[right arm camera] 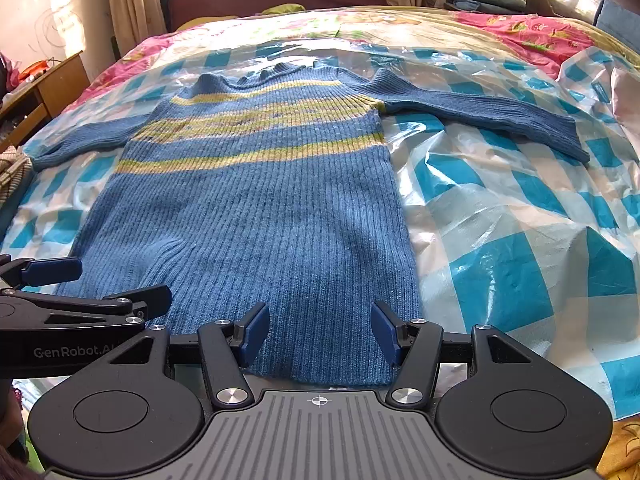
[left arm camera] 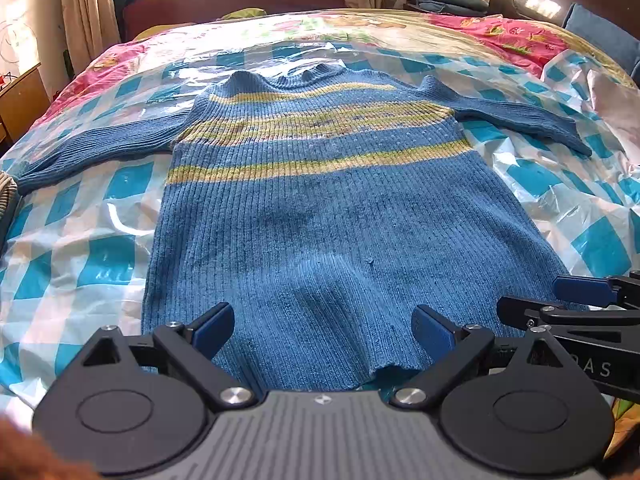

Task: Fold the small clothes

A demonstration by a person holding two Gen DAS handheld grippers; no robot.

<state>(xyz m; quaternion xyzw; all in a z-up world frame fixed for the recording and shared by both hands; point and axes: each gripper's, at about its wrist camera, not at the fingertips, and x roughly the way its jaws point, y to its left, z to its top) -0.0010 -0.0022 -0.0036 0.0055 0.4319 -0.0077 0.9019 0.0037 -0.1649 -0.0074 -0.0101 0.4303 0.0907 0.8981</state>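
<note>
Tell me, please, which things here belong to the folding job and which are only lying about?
For the job:
sweater, spread flat
left gripper, open at the hem
right gripper, open at the hem
plastic sheet under the sweater

Lying about:
folded clothes behind the bed
wooden desk
curtain

A small blue ribbed sweater (left arm camera: 320, 208) with yellow-green chest stripes lies flat and unfolded, sleeves spread sideways, collar at the far end
</note>
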